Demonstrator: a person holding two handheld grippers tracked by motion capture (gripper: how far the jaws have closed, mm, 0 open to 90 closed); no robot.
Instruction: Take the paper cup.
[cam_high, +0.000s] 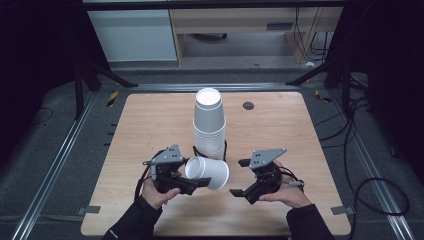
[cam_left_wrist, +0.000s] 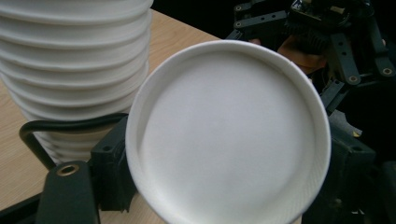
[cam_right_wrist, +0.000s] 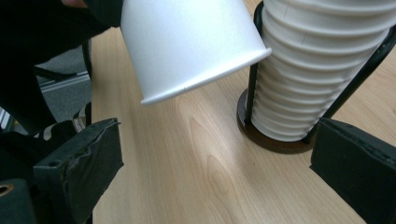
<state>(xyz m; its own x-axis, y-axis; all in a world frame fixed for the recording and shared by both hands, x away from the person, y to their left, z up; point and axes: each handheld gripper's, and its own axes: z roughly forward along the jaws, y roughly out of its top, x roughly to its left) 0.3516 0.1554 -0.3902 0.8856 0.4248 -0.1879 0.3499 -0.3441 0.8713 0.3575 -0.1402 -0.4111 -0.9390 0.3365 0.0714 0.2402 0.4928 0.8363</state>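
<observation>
White paper is the material of the cup (cam_high: 209, 173) that the left gripper (cam_high: 196, 183) clamps at its narrow end, so the cup lies on its side in the air, just above the table (cam_high: 150, 130) and in front of the stack (cam_high: 209, 125). In the left gripper view the closed bottom of the cup (cam_left_wrist: 229, 135) faces the camera, with a black jaw on each side, pressed against the wall. I think it is held sideways so that the other hand can reach its rim.

Behind it, the stack stands upside down in a black wire holder (cam_right_wrist: 275, 135) (the holder keeps the cups straight, so one hand can pull a cup off).

Right gripper (cam_high: 244, 190) has its jaws spread wide and grips nothing; in its own view the two pads stand far apart, with only bare wood between them, and the cup's rim (cam_right_wrist: 205, 77) hangs above. It waits near the cup, apart from it, probably ready to take it.
</observation>
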